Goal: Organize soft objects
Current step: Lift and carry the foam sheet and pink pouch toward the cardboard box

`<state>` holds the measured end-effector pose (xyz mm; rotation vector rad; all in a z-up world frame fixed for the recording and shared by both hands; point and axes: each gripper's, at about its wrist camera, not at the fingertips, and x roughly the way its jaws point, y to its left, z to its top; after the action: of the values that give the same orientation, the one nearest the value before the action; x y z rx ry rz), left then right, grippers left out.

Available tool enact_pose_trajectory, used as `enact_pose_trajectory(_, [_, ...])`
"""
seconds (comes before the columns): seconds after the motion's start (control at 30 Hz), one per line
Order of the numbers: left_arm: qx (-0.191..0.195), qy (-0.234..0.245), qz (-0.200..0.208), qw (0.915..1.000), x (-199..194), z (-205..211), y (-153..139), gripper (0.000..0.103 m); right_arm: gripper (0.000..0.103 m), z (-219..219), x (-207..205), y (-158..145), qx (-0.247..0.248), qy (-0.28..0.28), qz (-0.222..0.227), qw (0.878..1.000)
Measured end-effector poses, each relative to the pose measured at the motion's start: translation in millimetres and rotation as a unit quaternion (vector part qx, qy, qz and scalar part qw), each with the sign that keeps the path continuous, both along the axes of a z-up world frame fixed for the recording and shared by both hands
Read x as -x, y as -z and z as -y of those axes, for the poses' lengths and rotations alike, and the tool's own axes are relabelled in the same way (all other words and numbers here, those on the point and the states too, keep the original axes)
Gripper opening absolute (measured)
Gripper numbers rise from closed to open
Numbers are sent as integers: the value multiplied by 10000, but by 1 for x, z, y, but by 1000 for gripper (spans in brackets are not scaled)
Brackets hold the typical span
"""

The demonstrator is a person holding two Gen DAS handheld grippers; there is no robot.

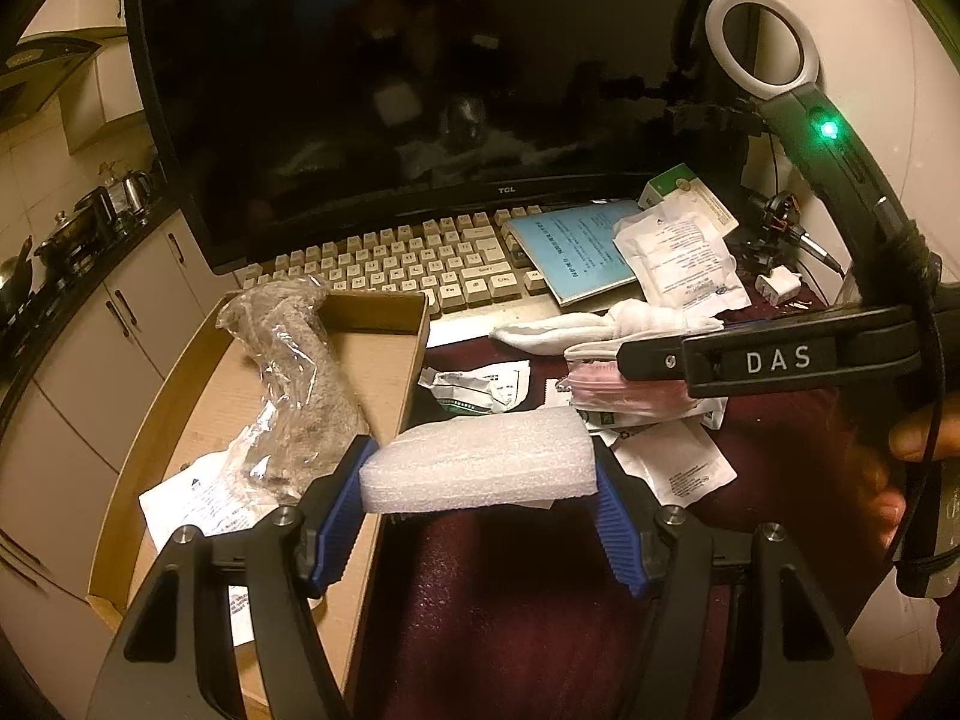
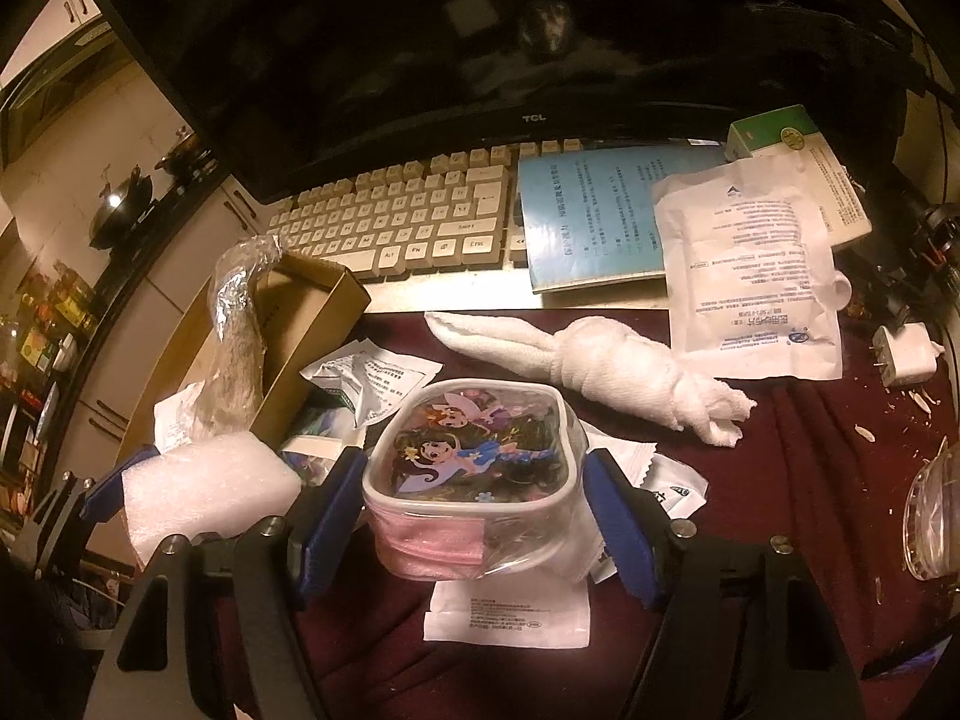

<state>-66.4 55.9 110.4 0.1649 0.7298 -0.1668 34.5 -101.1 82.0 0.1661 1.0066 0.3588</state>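
Note:
My left gripper (image 1: 480,468) is shut on a white foam block (image 1: 474,459), held just right of an open cardboard box (image 1: 384,300). The box holds a grey cloth wrapped in clear plastic (image 1: 294,372). My right gripper (image 2: 474,492) is shut on a clear cartoon-printed pouch (image 2: 474,480) with pink cloth inside, above the dark red table cover. A rolled white towel (image 2: 606,366) lies beyond it. The left gripper and foam block (image 2: 204,486) also show in the right wrist view, at the left. The right gripper (image 1: 624,360) shows in the left wrist view, at the right.
A keyboard (image 2: 408,210) and a dark monitor (image 2: 480,30) stand at the back. A blue booklet (image 2: 588,216), white packets (image 2: 750,276) and a green box (image 2: 774,129) lie at the back right. Torn wrappers (image 2: 372,378) lie by the box. A white plug (image 2: 906,360) sits at the right.

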Motion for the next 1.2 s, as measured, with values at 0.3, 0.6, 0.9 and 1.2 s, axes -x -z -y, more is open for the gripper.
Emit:
enact_pose_trajectory(0.3, [40, -96, 112, 9999, 2, -6, -9, 67, 76, -1, 1, -2, -2, -37, 53, 10000])
enact_pose_trajectory(0.6, [97, -193, 159, 9996, 3, -13, -13, 67, 76, -5, 6, -12, -16, -95, 175, 9998])
enact_pose_trajectory(0.9, [116, -285, 207, 9993, 3, -20, -17, 67, 76, -7, 10, -28, -44, -118, 338, 9993])
enact_pose_trajectory(1.2, [172, -425, 212, 9987, 0, -31, -19, 67, 76, -13, 11, -38, -27, -160, 437, 9989])
